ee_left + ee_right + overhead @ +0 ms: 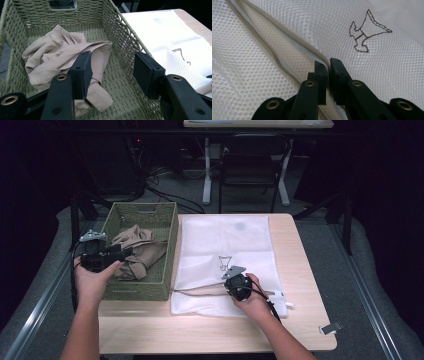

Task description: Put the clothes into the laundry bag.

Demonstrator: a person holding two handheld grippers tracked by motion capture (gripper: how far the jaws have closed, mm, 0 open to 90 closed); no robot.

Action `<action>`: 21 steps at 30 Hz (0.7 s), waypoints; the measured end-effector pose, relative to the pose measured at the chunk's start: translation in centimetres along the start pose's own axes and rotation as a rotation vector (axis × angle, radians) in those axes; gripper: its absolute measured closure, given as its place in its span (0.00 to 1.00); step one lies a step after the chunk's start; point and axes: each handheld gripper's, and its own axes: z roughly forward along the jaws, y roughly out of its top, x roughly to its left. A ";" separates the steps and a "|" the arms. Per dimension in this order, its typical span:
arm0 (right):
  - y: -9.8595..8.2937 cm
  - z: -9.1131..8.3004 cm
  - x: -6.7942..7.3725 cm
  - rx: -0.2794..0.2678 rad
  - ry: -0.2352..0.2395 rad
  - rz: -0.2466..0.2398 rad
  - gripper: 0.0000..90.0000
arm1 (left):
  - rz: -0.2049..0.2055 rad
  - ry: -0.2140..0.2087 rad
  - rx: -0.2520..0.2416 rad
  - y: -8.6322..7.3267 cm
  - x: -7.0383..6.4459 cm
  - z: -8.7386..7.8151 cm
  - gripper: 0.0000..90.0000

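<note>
High view: right gripper point(235, 281) pinches the bag point(225, 240) at its near zip edge; cloth point(136, 251) sits in the basket point(137, 291). Left gripper view: left gripper point(112, 71) spread over that cloth point(62, 60), soft, light, so grab a thick fold. Right gripper view: jaws clamp the zip point(294, 40), slippery mesh.

Table point(300, 330): basket point(142, 292), mesh bag point(225, 240).

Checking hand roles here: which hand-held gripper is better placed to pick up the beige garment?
Left: the left hand-held gripper hangs open over the beige garment; the right hand-held gripper pinches the mesh bag.
</note>
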 end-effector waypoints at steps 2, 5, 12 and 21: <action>0.4 -0.3 -0.3 -0.010 -0.002 0.013 0.95 | 0.003 0.001 0.006 0.0 0.0 0.0 0.54; 0.7 -0.6 -0.6 -0.020 -0.003 0.018 0.95 | 0.004 0.001 0.009 0.0 0.0 0.1 0.54; 1.6 -1.3 -0.9 -0.039 -0.020 0.018 0.95 | 0.000 0.002 0.008 -0.1 0.0 0.2 0.54; 3.0 -2.7 -2.1 -0.085 -0.015 0.059 0.96 | 0.003 0.011 0.026 -0.2 -0.1 0.7 0.54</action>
